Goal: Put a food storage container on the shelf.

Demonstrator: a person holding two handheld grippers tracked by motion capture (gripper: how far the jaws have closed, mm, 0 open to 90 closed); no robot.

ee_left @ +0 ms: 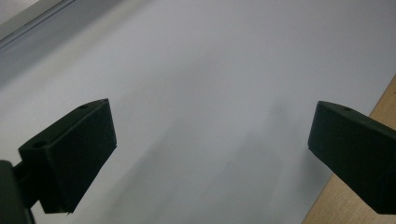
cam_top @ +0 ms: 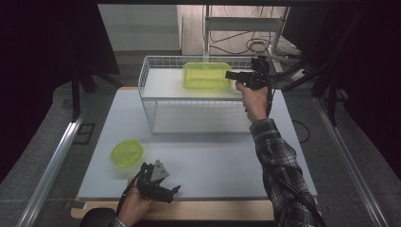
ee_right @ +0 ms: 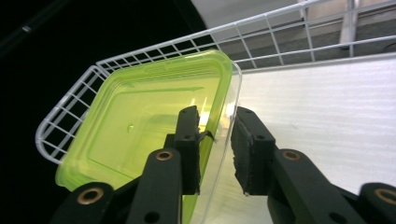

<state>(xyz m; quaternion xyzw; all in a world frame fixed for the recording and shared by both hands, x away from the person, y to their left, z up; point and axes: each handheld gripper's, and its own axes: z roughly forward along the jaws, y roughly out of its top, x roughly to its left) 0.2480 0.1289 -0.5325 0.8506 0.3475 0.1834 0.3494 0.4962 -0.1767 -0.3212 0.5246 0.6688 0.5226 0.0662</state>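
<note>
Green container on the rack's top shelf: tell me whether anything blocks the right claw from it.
Nothing does. The right claw already straddles the near wall of the green container on the wire rack; one pad sits inside, the other outside, with a small gap.

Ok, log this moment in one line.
right gripper: open, astride green container wall | container: on wire rack shelf | left gripper: open, over table

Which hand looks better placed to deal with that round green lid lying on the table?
Left, probably: its tongs hover open beside the round green plastic lid, while the right tongs are at the container in the basket.
</note>
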